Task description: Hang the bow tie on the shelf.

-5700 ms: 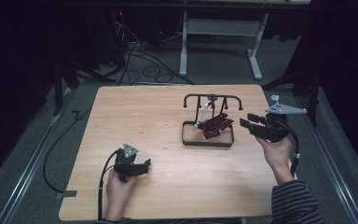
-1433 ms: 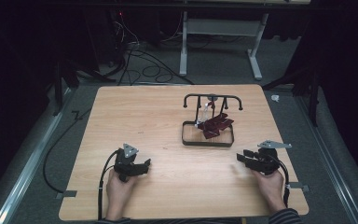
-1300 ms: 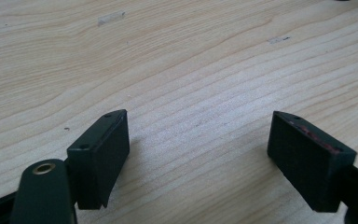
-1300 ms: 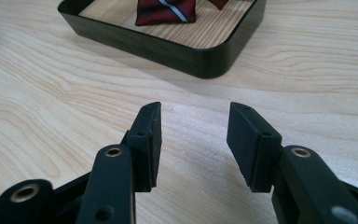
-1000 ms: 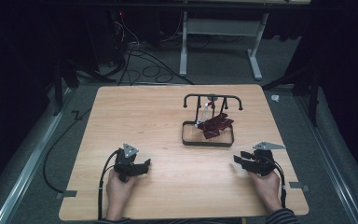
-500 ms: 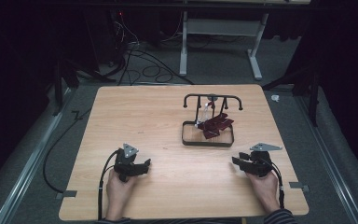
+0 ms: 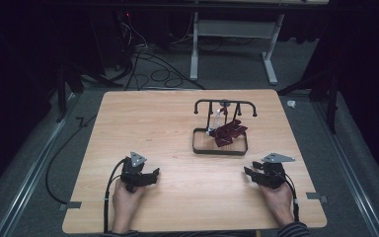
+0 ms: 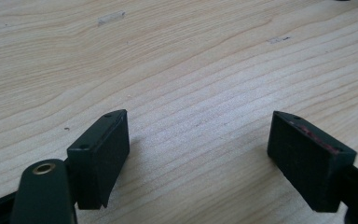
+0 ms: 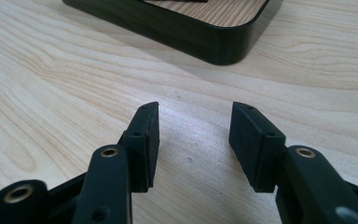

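A black rack (image 7: 225, 103) with a crossbar rises from a shallow black tray (image 7: 220, 149) at the table's right middle. Dark red pieces (image 7: 228, 133) hang and lie over the tray, beside a small pale item (image 7: 218, 114). My left gripper (image 7: 154, 174) rests at the front left, open, and its jaws (image 8: 196, 126) stand wide over bare wood. My right gripper (image 7: 249, 174) rests at the front right, pointing left, a little short of the tray. It is open (image 9: 195, 112); its jaws have just been opening with nothing between them. The tray's corner (image 9: 214, 46) lies just ahead.
The wooden table (image 7: 143, 128) has bare wood across its left half and along the front. A cable (image 7: 109, 192) trails from the left gripper off the front edge. A small white scrap (image 7: 290, 103) lies on the floor past the right edge, and cables (image 7: 148, 69) lie beyond the far edge.
The right hand came down from beside the rack to the front right of the table, then eased slightly left. The left hand and gripper have stayed in place.
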Tool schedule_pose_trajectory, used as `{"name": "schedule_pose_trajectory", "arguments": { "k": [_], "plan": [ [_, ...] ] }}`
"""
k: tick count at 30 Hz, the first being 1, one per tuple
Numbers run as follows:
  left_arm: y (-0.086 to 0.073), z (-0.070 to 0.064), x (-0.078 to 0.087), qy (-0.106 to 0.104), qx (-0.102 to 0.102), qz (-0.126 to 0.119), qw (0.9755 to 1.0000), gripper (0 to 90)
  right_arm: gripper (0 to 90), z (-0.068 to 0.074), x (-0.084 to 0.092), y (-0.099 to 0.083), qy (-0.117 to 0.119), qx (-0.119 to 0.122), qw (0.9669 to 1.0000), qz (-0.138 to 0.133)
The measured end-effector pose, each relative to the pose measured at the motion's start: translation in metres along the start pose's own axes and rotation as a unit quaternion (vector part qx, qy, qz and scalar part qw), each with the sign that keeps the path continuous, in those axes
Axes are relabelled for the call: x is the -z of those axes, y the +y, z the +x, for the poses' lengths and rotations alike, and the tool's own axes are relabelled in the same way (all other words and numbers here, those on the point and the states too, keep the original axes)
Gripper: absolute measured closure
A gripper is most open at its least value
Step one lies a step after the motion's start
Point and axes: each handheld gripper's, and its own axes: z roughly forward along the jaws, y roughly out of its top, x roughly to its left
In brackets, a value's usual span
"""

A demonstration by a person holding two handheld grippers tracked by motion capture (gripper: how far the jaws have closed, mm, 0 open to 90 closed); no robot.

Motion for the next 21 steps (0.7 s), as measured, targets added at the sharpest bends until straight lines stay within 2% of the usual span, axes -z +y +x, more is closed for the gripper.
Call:
{"name": "schedule_pose_trajectory", "arguments": {
  "k": [5,10,21],
  "plan": [
    [0.0000,0.0000,0.0000,0.000,0.000,0.000,1.0000,21.2,46.9,0.0095,-0.0016,0.0000,-0.020,0.040,0.9990,0.008],
    [0.0000,0.0000,0.0000,0.000,0.000,0.000,1.0000,21.2,43.1,0.0095,-0.0018,0.0000,-0.022,0.036,0.9991,0.009],
    [-0.0001,0.0000,0.0000,0.000,0.000,0.000,1.0000,21.2,41.5,0.0099,-0.0022,0.0002,-0.024,0.034,0.9991,0.010]
  ]
}}
